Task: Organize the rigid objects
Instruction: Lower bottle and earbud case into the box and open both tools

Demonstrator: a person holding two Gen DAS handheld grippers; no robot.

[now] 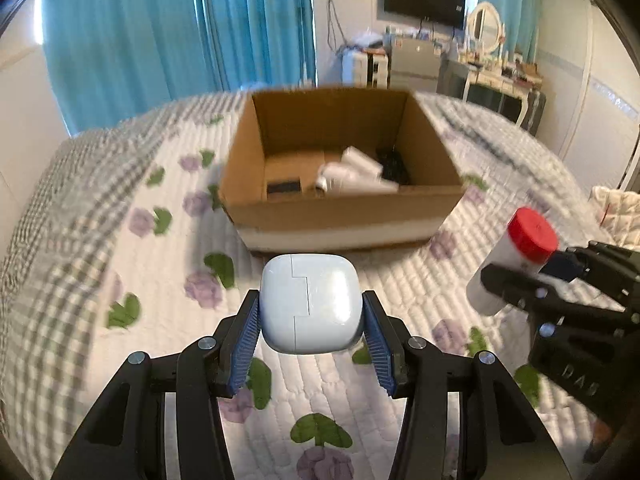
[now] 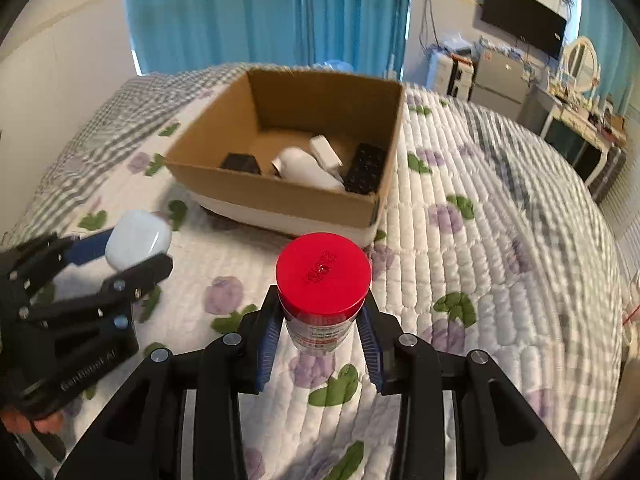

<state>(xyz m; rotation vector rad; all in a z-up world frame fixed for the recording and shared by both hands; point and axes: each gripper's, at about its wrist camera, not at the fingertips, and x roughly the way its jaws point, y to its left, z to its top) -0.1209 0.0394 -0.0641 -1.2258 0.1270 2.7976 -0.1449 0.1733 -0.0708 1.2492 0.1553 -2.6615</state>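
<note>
My left gripper [image 1: 311, 312] jaws clamped on white case [image 1: 310, 300], right gripper [image 2: 320, 320] jaws clamped on red-capped bottle [image 2: 323, 276], cardboard box [image 1: 340, 216] ahead on bed [image 1: 100, 240]

We see the left gripper [image 1: 311, 312] pointing obliquely downward, its blue ribbed pads [image 1: 243, 346] pressed against both sides of a pale rounded case [image 1: 310, 302] held clear of the surface. Beside it, the right gripper [image 2: 320, 330] is likewise angled downward, clamping a red-capped bottle [image 2: 323, 280] below its cap. A fingertip [image 2: 42, 424] shows behind the left gripper's handle.
</note>
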